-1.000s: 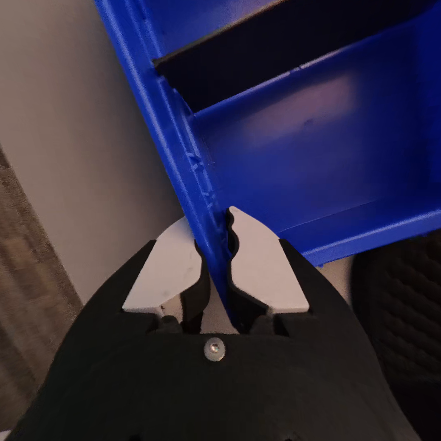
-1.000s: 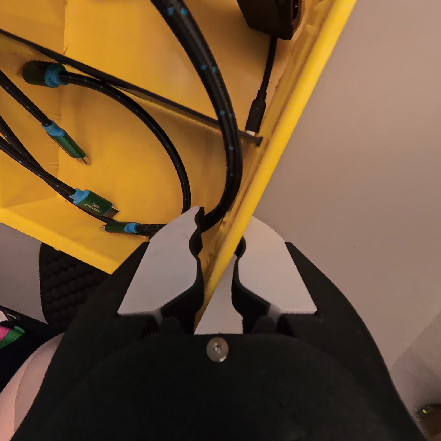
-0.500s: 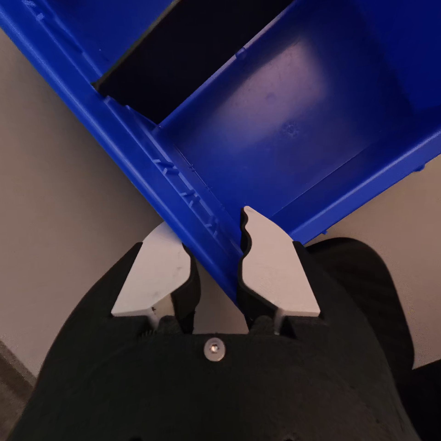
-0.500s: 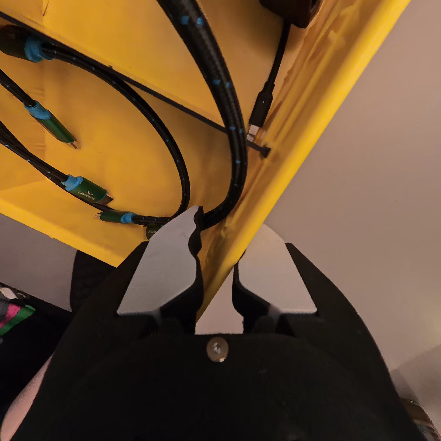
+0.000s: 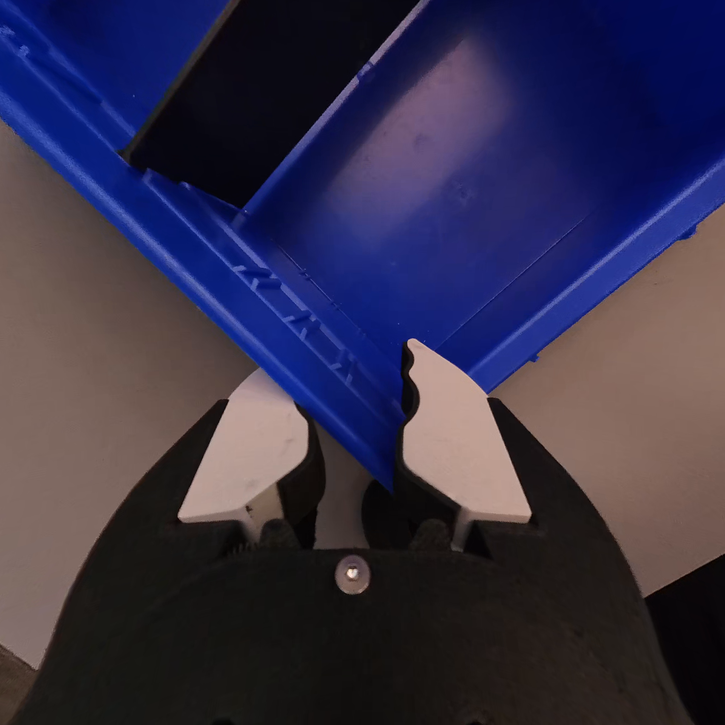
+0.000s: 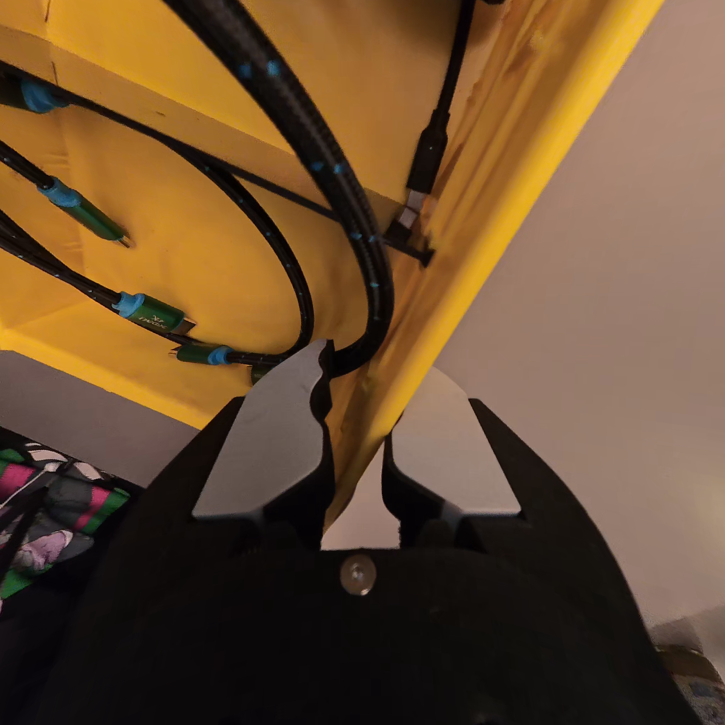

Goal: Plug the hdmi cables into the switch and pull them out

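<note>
My left gripper [image 5: 337, 365] is shut on the side wall of a blue bin [image 5: 219, 251], close to its near corner. The wall runs diagonally between the jaws. My right gripper [image 6: 376, 361] is shut on the right wall of a yellow bin [image 6: 510, 196]. Several black braided HDMI cables [image 6: 345, 184] lie in the yellow bin. Their green plugs have blue collars, and two of them [image 6: 157, 314] [image 6: 200, 353] lie near the front wall. A thin black cable plug [image 6: 427, 157] lies against the right wall. The switch is out of frame.
A black divider [image 5: 243, 98] crosses the blue bin, and the compartment near my fingers holds nothing. A thin black divider [image 6: 274, 188] crosses the yellow bin. Both bins are over a beige surface [image 6: 608, 353]. Patterned fabric [image 6: 47, 510] shows at lower left, and a dark object [image 5: 690, 627] at lower right. Across from one pair of fingers to the other is roughly 45 cm.
The blue bin has swung clockwise in the left view, its wall going from near upright to diagonal. The yellow bin looms closer, and the black device at its top has left the frame. Both grips hold.
</note>
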Demonstrator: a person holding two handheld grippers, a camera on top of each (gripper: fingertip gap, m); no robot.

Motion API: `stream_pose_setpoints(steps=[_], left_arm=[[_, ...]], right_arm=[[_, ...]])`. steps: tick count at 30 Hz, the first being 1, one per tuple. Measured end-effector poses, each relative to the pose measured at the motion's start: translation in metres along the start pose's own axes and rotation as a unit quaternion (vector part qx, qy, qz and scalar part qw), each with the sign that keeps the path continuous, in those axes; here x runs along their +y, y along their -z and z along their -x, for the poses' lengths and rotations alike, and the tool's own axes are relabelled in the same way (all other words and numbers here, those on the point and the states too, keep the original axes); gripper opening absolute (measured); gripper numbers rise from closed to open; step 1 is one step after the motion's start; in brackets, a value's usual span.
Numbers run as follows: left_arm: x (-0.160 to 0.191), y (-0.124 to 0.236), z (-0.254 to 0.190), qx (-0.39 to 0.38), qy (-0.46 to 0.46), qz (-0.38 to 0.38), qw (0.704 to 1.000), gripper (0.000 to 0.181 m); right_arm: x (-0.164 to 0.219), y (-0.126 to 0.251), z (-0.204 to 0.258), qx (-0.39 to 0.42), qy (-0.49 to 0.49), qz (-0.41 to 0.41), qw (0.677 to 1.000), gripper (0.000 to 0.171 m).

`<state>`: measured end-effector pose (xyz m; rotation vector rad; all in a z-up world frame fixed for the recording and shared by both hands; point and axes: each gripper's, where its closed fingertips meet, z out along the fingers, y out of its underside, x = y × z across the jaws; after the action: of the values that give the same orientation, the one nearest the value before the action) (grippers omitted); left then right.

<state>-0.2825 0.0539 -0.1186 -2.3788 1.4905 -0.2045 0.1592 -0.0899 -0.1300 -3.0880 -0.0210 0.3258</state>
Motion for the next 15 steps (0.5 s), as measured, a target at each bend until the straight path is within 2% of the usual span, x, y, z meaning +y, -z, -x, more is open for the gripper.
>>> stream_pose_setpoints(steps=[6, 9, 12, 15], left_arm=[[0.001, 0.002, -0.004, 0.002, 0.014, -0.007, 1.0, 0.035], [-0.008, 0.018, 0.0, 0.002, 0.01, -0.046, 0.999, 0.037], [-0.036, 0.06, 0.01, 0.007, 0.019, -0.122, 0.992, 0.044], [-0.082, 0.127, 0.018, 0.032, 0.031, -0.252, 0.967, 0.054]], right_arm=[[-0.008, -0.003, 0.014, -0.009, 0.003, 0.007, 1.0, 0.024], [-0.006, -0.002, 0.016, -0.027, -0.008, 0.015, 0.999, 0.027], [-0.003, 0.01, 0.016, -0.035, -0.026, 0.0, 0.999, 0.031], [-0.004, 0.037, 0.011, -0.036, -0.041, -0.064, 0.996, 0.031]])
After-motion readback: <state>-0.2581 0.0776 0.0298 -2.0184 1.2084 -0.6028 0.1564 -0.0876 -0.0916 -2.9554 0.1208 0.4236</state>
